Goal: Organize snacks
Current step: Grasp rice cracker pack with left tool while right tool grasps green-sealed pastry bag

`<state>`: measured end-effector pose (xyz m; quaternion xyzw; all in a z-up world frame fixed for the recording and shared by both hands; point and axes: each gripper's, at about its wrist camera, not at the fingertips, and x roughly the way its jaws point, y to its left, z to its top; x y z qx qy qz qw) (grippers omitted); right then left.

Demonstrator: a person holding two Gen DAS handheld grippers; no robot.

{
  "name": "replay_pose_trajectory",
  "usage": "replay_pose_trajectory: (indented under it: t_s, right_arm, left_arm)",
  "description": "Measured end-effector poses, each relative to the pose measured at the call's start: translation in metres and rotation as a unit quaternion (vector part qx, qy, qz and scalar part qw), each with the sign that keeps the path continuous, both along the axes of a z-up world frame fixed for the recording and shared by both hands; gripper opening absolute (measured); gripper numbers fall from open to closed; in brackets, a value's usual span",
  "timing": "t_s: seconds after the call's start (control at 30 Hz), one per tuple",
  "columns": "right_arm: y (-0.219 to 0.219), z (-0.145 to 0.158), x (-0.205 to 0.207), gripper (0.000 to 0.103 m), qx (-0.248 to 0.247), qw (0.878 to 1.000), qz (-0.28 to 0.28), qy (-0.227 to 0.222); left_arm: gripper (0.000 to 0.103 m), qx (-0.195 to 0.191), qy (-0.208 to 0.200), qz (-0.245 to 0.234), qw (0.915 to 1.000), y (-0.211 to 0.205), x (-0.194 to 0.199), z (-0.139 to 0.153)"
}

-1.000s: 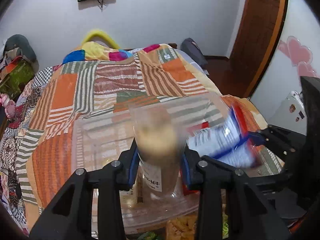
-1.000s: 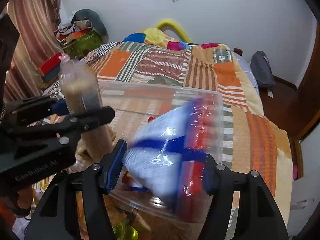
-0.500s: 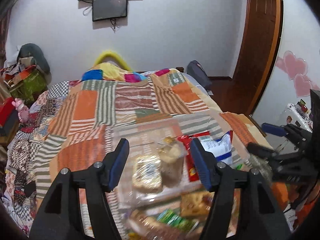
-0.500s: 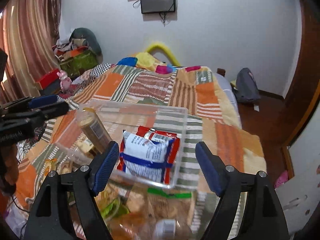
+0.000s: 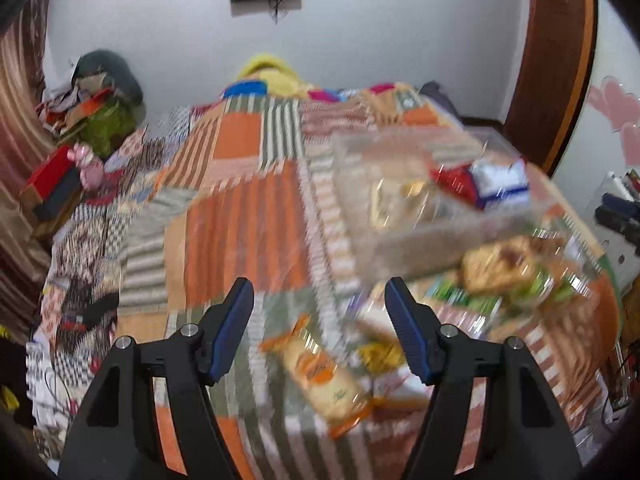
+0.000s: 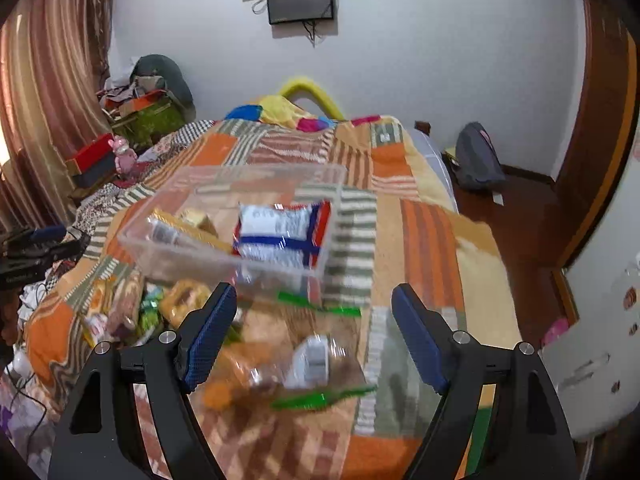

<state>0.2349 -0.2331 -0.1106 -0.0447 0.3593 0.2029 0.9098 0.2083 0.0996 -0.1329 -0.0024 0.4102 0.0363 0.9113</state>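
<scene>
both tools backed off bin (image 6: pixel 224 216); left tool (image 5: pixel 320 320) opening, empty | right tool (image 6: pixel 314 320) wide, empty | loose snacks beneath

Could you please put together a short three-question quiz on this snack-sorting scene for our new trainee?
1. True or false: the right gripper is clamped on a snack packet.
2. Which packet lies in the clear plastic bin? A) a white packet with blue and red bands B) a green-edged packet C) an orange-ended biscuit packet
3. Fill in: the orange-ended biscuit packet lies on the ____ , outside the bin.

Key:
1. False; its jaws stand apart with nothing pressed between them.
2. A; the white packet with blue and red bands lies at the bin's right end.
3. Patchwork bedspread.
</scene>
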Motion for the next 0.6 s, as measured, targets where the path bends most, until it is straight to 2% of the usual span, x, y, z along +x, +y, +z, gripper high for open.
replay_pose_trajectory:
  t_s: [0.17, 0.4, 0.6]
  right_arm:
    - [-0.008, -0.021, -0.005, 0.078, 0.011, 0.999, -0.013, 0.038]
    - [-0.012, -0.044, 0.016, 0.078, 0.008, 0.997, -0.039, 0.069]
    - [-0.011, -0.061, 0.027, 0.077, 0.028, 0.994, -0.031, 0.097]
  left_arm:
    - [0.068, -0.024, 0.037, 0.02, 0.9988, 0.016, -0.01, -0.041]
    - [0.067, -0.054, 0.066, 0.036, 0.9957, 0.025, -0.011, -0.077]
    - [0.054, -0.065, 0.081, 0.033, 0.994, 0.025, -0.009, -0.097]
